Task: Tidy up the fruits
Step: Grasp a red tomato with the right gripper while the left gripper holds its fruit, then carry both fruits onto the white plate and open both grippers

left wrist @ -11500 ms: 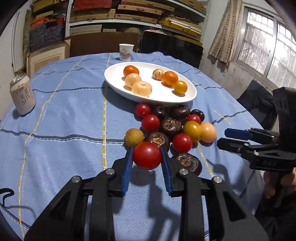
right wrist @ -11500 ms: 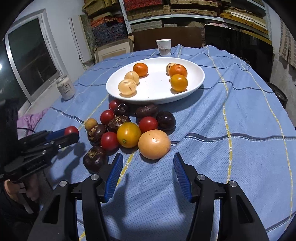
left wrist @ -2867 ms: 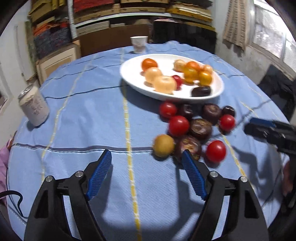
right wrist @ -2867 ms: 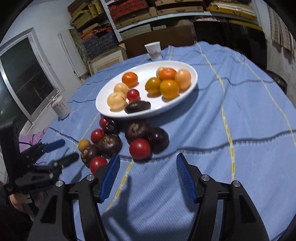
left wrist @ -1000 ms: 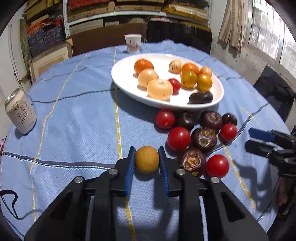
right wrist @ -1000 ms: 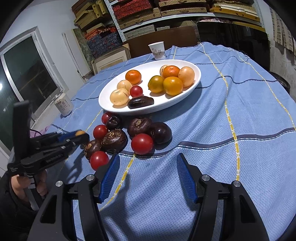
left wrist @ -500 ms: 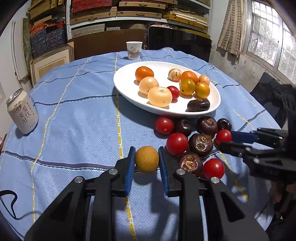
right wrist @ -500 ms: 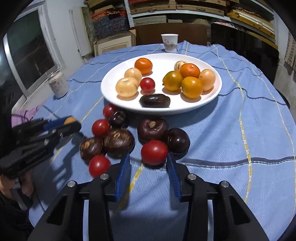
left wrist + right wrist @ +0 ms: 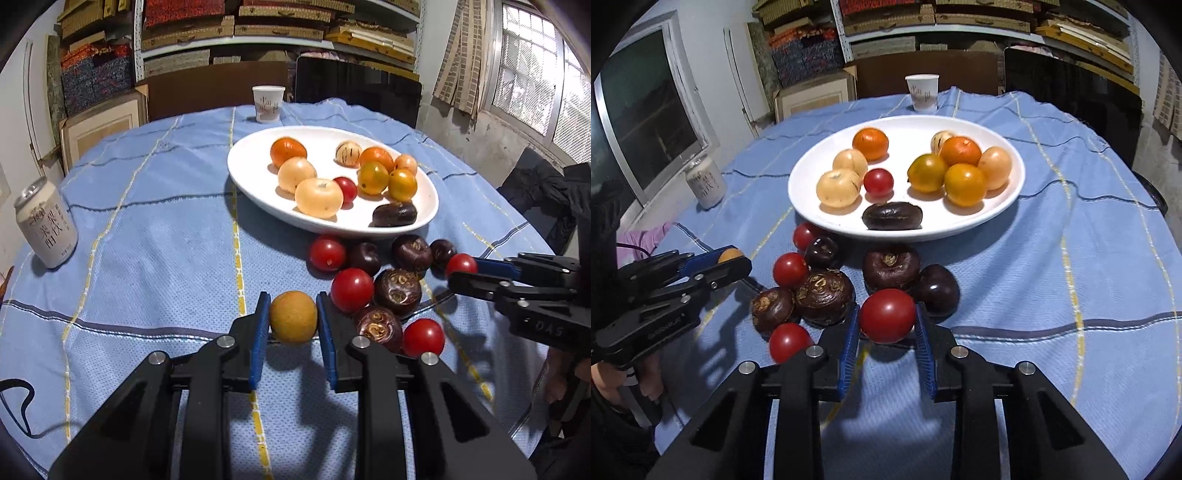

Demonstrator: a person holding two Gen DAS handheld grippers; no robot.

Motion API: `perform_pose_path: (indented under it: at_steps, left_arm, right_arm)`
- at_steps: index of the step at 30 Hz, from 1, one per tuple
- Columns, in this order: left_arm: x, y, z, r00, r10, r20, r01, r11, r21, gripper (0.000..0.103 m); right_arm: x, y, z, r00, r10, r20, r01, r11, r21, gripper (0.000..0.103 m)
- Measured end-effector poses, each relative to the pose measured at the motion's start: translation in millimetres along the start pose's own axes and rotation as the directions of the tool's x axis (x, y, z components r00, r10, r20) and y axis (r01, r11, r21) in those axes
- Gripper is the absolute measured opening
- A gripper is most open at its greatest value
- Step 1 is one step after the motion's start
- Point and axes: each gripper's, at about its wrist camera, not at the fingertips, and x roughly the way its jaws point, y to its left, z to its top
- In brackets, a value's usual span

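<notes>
From the left wrist view, your left claw (image 9: 293, 322) pinches a yellow-brown fruit (image 9: 293, 316) between its blue pads, held just above the blue cloth of the worktop (image 9: 155, 206). Its shadow falls on the cloth beneath it. Just to its right lies the loose pile (image 9: 384, 284) of red tomatoes and dark purple fruits, on the cloth in front of the white plate (image 9: 255, 184). The plate holds orange, pale and yellow fruits, one small red tomato and one dark fruit near its front rim. Your right claw (image 9: 460, 271) reaches in from the right, closed on a red tomato (image 9: 460, 264) at the pile's edge. A drink can (image 9: 46, 227) stands far left, a paper cup (image 9: 268, 103) beyond the plate.

From the right wrist view, your right claw (image 9: 887, 325) grips that red tomato (image 9: 887, 315) between its pads, with dark fruits touching or close on both sides. The rest of the pile (image 9: 827, 280) spreads to the left, below the plate (image 9: 1004, 206). Your left claw (image 9: 733, 260) shows at the left, the yellow-brown fruit (image 9: 729, 254) peeking between its tips.
</notes>
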Motion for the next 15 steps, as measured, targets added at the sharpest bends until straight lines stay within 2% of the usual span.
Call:
perform_pose_path:
  at_steps: [6, 11, 15]
  left_arm:
    - [-11.2, -10.6, 10.9, 1.0, 0.0, 0.021, -0.001, 0.999, 0.045, 0.024]
    - [-15.0, -10.3, 42.0, 0.999, 0.008, 0.051, -0.011, 0.998, 0.055, 0.024]
    - [-1.1, -4.2, 71.6, 0.999, 0.021, 0.044, -0.023, 0.999, 0.042, 0.024]
  right_arm:
    - [-27.1, -7.9, 15.2, 0.998, -0.006, 0.058, 0.007, 1.0, -0.015, 0.03]
    - [-35.5, -13.3, 38.7, 0.996, -0.013, 0.091, 0.016, 0.999, -0.027, 0.03]
    - [-27.3, -14.3, 66.6, 0.996, 0.006, 0.093, -0.002, 0.999, -0.035, 0.03]
